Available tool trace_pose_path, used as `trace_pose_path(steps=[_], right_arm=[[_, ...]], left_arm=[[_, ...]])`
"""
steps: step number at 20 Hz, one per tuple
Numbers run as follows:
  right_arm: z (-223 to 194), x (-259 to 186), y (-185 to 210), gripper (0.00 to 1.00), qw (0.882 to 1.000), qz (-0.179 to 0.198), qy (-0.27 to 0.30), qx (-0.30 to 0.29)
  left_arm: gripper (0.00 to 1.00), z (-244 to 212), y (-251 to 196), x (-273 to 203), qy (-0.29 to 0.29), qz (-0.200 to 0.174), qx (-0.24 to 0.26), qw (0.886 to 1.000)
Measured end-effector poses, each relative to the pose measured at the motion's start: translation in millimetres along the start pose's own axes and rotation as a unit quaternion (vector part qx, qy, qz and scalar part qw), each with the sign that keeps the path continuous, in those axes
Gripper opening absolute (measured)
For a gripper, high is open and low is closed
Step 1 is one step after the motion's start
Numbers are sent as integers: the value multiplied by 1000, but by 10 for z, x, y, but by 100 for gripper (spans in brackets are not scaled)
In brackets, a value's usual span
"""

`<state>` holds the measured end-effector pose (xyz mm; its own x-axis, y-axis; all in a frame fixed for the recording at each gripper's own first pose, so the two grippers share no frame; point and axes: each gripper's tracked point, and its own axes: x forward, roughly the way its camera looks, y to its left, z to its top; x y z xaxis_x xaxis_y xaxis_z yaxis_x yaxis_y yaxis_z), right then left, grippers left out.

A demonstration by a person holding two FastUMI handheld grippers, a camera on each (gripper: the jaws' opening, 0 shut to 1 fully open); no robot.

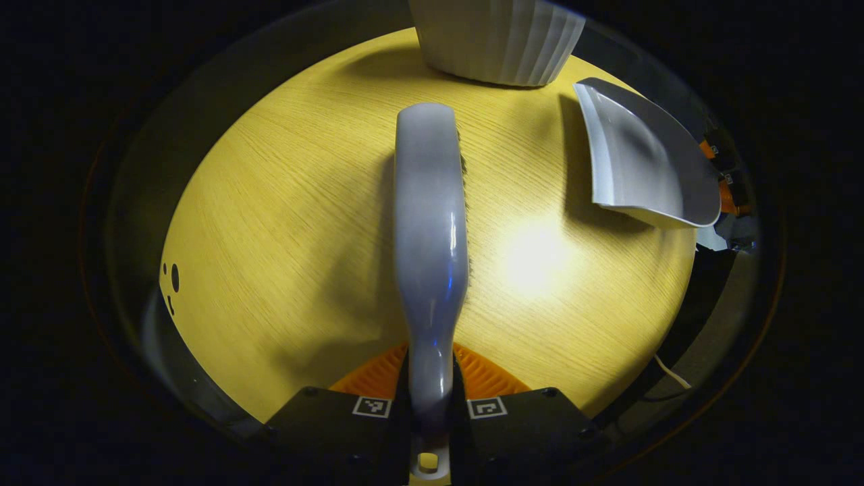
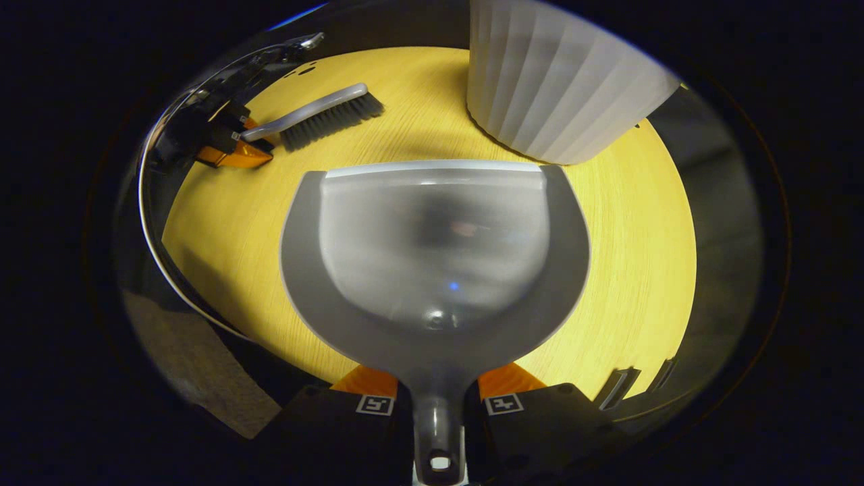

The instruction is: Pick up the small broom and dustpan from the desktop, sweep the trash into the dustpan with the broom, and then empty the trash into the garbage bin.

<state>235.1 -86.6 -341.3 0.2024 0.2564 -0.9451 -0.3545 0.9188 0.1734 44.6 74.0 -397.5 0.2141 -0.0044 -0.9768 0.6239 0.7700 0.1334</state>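
Note:
In the left gripper view my left gripper is shut on the handle of the small grey broom, which points forward over the wooden desktop, bristles to the right. At the right hangs the grey dustpan, tilted, with the right gripper behind it. In the right gripper view my right gripper is shut on the handle of the dustpan, whose mouth faces the white ribbed garbage bin. The broom and left gripper show at upper left. I see no trash on the desktop.
The bin stands at the far side of the desktop, close to the dustpan's front lip. The desktop's rounded edge drops to the floor at the near left. A thin white cable trails off the edge.

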Motion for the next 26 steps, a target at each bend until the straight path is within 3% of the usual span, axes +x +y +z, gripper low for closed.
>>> trace_pose_path(steps=[5,9,13,15,16,19,20,21,26], right_arm=[[-14,189,53,34,1000,3,14,-3],[-27,326,88,34,1000,6,9,10],[-26,263,82,38,1000,11,14,11],[-17,268,125,44,1000,16,13,13],[-20,267,134,57,1000,13,12,10],[-10,237,159,59,1000,9,10,8],[-17,246,157,59,1000,10,11,10],[-10,249,155,59,1000,11,11,10],[25,252,190,75,1000,6,17,22]], left_arm=[[29,2,1,-3,-1,2,-2,1000],[26,8,3,-16,-1,0,0,1000],[27,2,5,6,3,2,2,1000],[27,4,20,32,5,2,7,1000],[27,-1,23,34,5,2,10,1000],[29,-12,44,40,9,1,15,1000],[34,-7,31,26,10,2,15,1000],[30,-6,19,21,11,3,16,1000],[30,-9,15,30,5,5,11,1000]])
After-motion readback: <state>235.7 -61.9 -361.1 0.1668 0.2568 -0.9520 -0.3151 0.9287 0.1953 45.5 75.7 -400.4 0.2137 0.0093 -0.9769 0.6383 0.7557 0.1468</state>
